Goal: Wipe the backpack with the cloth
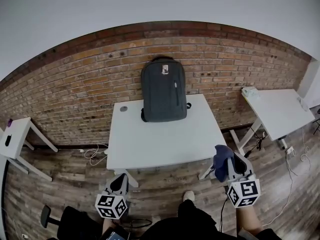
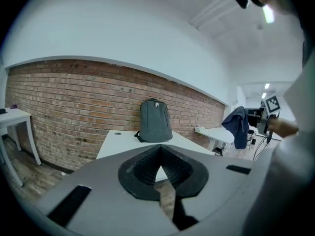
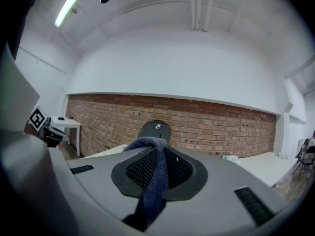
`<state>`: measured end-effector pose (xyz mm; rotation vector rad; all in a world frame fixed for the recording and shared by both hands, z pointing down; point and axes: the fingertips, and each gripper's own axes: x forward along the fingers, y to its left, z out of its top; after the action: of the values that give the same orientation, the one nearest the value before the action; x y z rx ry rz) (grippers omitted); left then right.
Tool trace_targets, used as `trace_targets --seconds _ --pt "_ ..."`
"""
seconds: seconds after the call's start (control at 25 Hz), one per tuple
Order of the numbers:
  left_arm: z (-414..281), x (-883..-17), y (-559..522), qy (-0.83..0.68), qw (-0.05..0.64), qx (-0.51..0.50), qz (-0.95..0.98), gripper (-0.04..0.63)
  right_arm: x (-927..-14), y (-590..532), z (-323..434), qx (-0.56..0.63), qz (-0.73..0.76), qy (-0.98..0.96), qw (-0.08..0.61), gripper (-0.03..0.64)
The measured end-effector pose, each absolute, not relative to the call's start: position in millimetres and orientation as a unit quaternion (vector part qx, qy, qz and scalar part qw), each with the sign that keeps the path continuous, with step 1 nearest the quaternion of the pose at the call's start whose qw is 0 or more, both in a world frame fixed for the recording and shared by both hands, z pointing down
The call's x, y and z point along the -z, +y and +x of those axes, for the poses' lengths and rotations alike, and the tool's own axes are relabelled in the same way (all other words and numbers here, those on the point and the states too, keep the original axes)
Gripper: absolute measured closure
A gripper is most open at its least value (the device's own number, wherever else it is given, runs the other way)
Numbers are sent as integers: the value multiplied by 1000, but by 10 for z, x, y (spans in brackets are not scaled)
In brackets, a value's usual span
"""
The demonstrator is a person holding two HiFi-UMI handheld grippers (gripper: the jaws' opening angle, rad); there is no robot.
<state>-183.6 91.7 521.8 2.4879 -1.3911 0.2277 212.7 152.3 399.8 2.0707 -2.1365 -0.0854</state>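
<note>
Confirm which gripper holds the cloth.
The right gripper: the blue cloth is pinched between its jaws. The left gripper has its jaws shut on nothing.

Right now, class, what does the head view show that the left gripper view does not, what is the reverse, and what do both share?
Head view only: a shoe and the marker cube on the left gripper. Left gripper view only: a ceiling light, and that gripper's jaws up close, together with nothing between them. Both: the backpack upright against the brick wall on the white table, and the blue cloth held in the right gripper.
</note>
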Motion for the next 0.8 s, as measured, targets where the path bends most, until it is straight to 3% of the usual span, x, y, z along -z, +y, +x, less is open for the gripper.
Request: trace_targets --seconds 0.32,0.8 --pt "-2431 -5345 1523 -496 171 -70 848 598 -3959 2146 1672 9 693 -717 74 581" --pt "-2367 -5328 2051 -485 172 -68 855 598 -3927 2670 1574 5 688 -723 67 581"
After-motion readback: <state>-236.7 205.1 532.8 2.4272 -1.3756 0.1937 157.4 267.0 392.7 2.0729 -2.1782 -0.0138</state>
